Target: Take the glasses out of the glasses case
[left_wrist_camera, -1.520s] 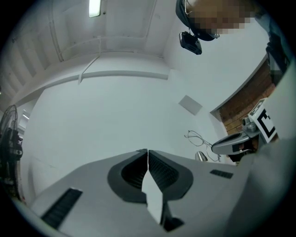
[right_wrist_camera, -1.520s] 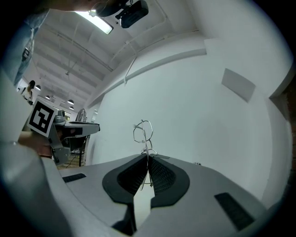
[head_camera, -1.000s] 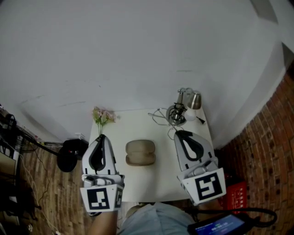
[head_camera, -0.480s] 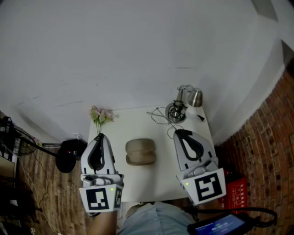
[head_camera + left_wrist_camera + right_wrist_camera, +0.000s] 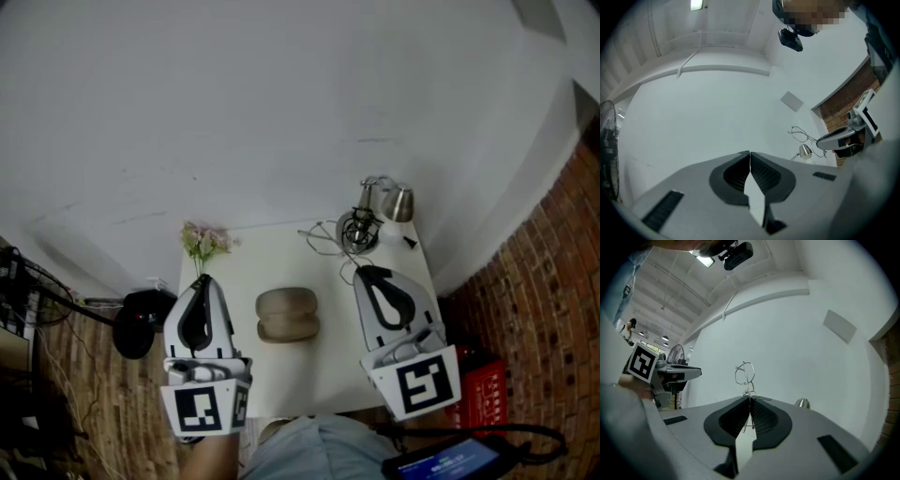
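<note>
Because the right claw (image 5: 750,401) carries the load, its jaws are clamped on a thin wire part of the glasses (image 5: 745,373). The frame stands up past the jaw tips. This hold appears chosen to keep the pads off the lenses. The claw points roughly level, so the glasses hang over the far right part of the table (image 5: 328,366), apart from the case (image 5: 287,314).

The left claw (image 5: 749,153) has its jaws together with nothing between them. It hovers over the table's left edge, beside the case, probably on standby to steady it.

The case, a tan oval, lies at mid-table between the two claws. Whether its lid is raised cannot be told. On this evidence, removal is done and only set-down remains.

The table is small and white, and it is pushed against a plain white wall. Along its far edge are a sprig of flowers (image 5: 206,241), a tangle of cable (image 5: 359,232) and a metal cup (image 5: 398,202). Brickwork shows at the right and wood flooring at the left. A red crate (image 5: 480,394) sits low at the right.
</note>
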Tool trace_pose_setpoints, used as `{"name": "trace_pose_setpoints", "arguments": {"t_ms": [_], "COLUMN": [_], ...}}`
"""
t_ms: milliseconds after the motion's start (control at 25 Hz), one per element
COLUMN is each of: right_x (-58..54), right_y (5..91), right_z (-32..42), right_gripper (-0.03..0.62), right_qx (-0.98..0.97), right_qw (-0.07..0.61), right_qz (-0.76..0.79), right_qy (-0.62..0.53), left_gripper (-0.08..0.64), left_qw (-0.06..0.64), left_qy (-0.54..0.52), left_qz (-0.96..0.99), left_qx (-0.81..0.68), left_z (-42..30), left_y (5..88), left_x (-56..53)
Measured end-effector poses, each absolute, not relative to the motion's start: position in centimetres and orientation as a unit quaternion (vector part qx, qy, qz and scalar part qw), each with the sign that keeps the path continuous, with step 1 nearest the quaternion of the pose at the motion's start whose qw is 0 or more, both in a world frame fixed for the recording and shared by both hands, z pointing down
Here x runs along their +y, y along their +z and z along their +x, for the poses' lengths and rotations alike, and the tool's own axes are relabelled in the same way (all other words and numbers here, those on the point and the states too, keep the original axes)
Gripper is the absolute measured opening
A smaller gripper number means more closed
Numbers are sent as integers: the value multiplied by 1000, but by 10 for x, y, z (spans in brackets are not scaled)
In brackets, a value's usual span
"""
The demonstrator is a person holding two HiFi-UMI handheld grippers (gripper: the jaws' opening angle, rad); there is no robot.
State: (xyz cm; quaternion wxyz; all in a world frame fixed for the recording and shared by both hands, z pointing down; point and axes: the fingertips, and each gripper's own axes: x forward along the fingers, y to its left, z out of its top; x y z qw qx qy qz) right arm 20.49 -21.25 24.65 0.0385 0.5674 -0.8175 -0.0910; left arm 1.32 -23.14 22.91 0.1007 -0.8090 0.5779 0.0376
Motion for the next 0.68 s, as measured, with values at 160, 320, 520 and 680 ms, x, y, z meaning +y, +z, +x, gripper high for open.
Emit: {"name": "trace_pose_setpoints", "arguments": {"t_ms": [160,320,520,680], "right_x": [-215,-216,-213,-217], "right_y": [246,246,246,245], "right_z": [204,205,208,203], "right_gripper": [29,29,29,29], "right_qx": [-815,-814,-813,-812], "right_qw": [39,38,38,40], "right_qz": [571,573,574,575], "right_qy": [-88,-88,-89,-88], "left_gripper": [6,6,6,6], "left_qw": [95,98,101,99], "left_qy": [35,40,39,38], "left_qz": [-814,-818,-819,-819], "left_qx": [573,566,564,563], "left_z": [13,15,18,13], "left_y": [232,233,234,234], "left_x": [-235,-236,-233,-237]}}
